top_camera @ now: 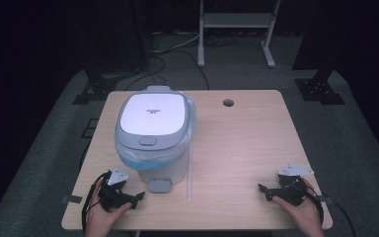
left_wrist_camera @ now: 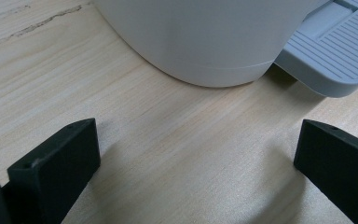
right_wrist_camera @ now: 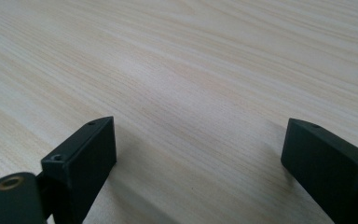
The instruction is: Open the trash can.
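My left gripper (top_camera: pixel 137 197): resting on the tabletop (top_camera: pixel 237 148) just in front of the bin's left side, held in my left hand (top_camera: pixel 101 215); its fingers (left_wrist_camera: pixel 56 163) stand wide apart with nothing but bare wood between them.
Bin (top_camera: pixel 153 136): white pedal bin with a grey-rimmed lid, shut, standing upright on the left half of the tabletop – a pale blue liner shows under the lid's rim.
Bin seen along my left gripper: the rounded white base (left_wrist_camera: pixel 200 42) is close ahead, not touched by either finger.
Pedal (top_camera: pixel 159 185): grey, ribbed, sticking out from the bin's front foot toward me – just to the right of my left gripper, apart from it.
Cable hole (top_camera: pixel 228 102): a round opening in the tabletop, behind and to the right of the bin.
My right gripper (top_camera: pixel 266 192): well to the right of the bin, near the tabletop's front right corner, in my right hand (top_camera: pixel 303 210); its fingers (right_wrist_camera: pixel 81 161) are spread open over bare wood, holding nothing.
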A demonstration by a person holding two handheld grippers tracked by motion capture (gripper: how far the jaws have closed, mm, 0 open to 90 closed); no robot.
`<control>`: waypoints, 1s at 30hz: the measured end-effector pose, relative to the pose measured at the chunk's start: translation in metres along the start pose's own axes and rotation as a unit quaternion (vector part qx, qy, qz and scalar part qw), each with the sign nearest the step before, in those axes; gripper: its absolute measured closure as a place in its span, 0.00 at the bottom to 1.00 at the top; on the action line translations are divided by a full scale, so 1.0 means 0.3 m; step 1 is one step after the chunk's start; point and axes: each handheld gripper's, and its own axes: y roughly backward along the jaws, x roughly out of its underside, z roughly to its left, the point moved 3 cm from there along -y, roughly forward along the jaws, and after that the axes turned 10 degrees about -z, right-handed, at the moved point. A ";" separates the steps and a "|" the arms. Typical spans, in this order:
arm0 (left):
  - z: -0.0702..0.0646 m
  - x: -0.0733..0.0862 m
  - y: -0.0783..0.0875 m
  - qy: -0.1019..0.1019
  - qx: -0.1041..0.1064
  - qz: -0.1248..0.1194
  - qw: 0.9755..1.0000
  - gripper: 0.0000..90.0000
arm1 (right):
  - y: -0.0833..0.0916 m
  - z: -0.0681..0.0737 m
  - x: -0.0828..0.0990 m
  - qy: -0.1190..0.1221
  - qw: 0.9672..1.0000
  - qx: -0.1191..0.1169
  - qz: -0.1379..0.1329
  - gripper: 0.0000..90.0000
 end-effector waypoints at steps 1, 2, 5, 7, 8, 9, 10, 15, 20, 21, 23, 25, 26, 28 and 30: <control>0.000 0.000 0.000 0.000 0.000 0.000 1.000 0.00 | 0.000 0.000 0.000 0.000 1.000 0.000 0.000 0.10; 0.000 0.000 0.000 0.000 0.000 0.000 1.000 0.00 | 0.000 0.000 0.000 0.000 1.000 0.000 0.000 0.10; 0.004 0.000 0.007 0.007 -0.007 -0.006 1.000 0.03 | 0.000 0.000 0.000 0.000 1.000 0.000 0.000 0.10; 0.007 -0.003 0.016 0.013 0.000 -0.010 1.000 0.11 | 0.000 0.000 0.000 0.000 1.000 0.000 0.000 0.10; 0.006 -0.004 0.023 0.022 0.004 -0.013 1.000 0.14 | 0.000 -0.001 0.000 0.000 1.000 0.000 0.000 0.10; 0.007 -0.003 0.026 0.021 0.003 -0.017 1.000 0.15 | 0.000 -0.002 0.000 0.000 1.000 0.000 0.000 0.10; 0.007 -0.004 0.032 0.017 0.002 -0.019 1.000 0.15 | 0.000 -0.002 0.000 0.000 1.000 0.000 0.000 0.10; 0.001 -0.009 0.052 0.026 -0.004 -0.033 0.999 0.31 | 0.000 -0.001 0.000 0.000 1.000 0.000 0.000 0.10; -0.015 -0.015 0.065 0.036 -0.006 -0.054 0.998 0.46 | 0.000 -0.001 0.000 0.000 1.000 0.000 0.000 0.10; -0.021 -0.017 0.070 0.031 -0.016 -0.063 0.997 0.50 | 0.000 -0.001 0.000 0.000 1.000 0.000 0.000 0.10; -0.030 -0.023 0.075 0.031 -0.013 -0.072 0.997 0.57 | 0.000 -0.001 0.000 0.000 1.000 0.000 0.000 0.10; -0.037 -0.031 0.077 0.033 0.003 -0.073 0.997 0.64 | 0.000 -0.002 0.000 0.000 1.000 0.000 0.000 0.10; -0.037 -0.031 0.077 0.033 0.003 -0.073 0.997 0.67 | 0.000 -0.001 0.000 0.000 1.000 0.000 0.000 0.10; -0.043 -0.037 0.080 0.033 0.015 -0.074 0.997 0.75 | 0.000 -0.001 0.000 0.000 1.000 0.000 0.000 0.10; -0.050 -0.045 0.086 0.034 0.024 -0.078 0.996 0.85 | 0.000 -0.001 0.000 0.000 1.000 0.000 0.000 0.10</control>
